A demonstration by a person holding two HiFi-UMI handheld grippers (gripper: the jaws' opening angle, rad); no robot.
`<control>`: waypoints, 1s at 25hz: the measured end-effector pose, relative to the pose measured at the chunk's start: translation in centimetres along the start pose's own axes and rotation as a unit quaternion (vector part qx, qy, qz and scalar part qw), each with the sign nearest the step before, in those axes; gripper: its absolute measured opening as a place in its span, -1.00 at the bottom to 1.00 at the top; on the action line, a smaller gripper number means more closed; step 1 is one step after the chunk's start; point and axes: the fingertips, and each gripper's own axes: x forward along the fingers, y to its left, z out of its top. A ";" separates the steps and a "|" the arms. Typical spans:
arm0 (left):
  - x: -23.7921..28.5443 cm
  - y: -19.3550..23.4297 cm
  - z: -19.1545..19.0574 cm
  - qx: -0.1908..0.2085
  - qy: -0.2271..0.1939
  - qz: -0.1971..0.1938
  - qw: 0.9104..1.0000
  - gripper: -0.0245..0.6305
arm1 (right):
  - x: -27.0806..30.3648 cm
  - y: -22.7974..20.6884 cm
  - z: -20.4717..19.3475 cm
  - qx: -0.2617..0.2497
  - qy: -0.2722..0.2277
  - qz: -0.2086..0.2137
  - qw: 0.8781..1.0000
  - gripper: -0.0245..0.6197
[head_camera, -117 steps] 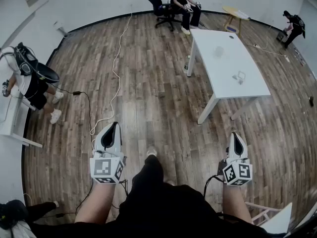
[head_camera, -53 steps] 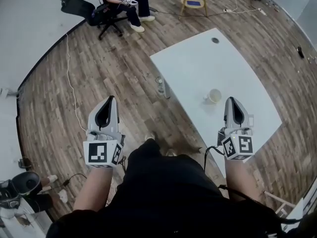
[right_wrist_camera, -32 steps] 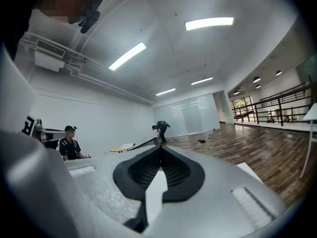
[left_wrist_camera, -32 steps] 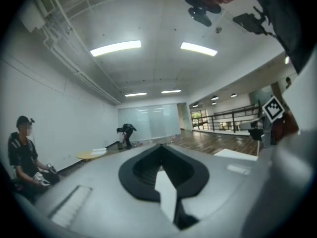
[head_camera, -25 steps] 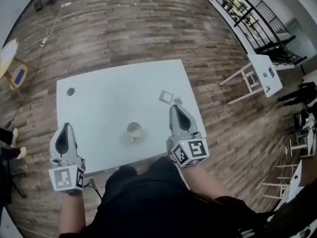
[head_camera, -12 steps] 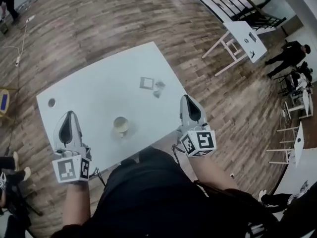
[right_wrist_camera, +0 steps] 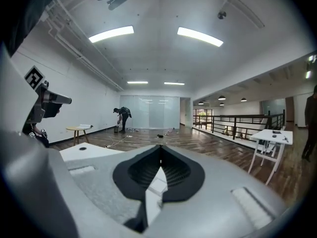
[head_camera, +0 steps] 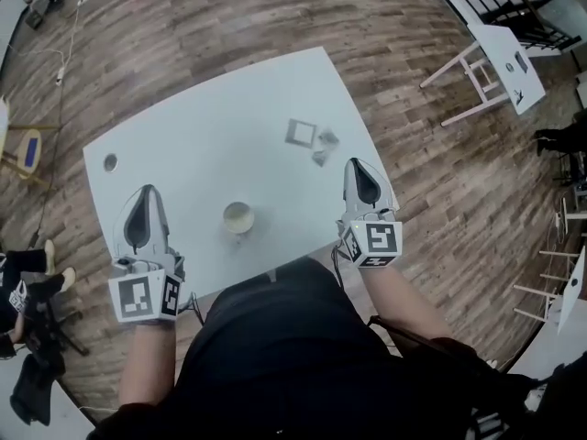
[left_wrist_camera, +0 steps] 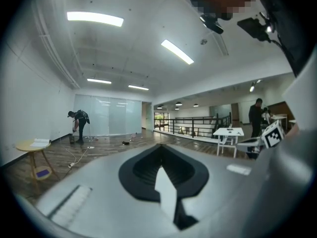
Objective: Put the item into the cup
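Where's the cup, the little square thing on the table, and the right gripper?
cup (head_camera: 238,217): head view, its pale inside.
little square thing (head_camera: 301,133): head view, its middle.
right gripper (head_camera: 357,165): head view, its closed fingertips.

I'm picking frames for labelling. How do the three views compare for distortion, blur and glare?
Head view: fisheye bows the table edges; cup evenly lit, sharp. Left gripper view: ceiling lights blown out, corners dark. Right gripper view: same glare and dark corners; room sharp.
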 end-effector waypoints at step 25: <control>2.9 0.0 -1.9 0.026 0.084 0.037 0.995 -0.90 | 7.4 0.8 -17.3 0.008 0.231 0.093 0.968 -0.32</control>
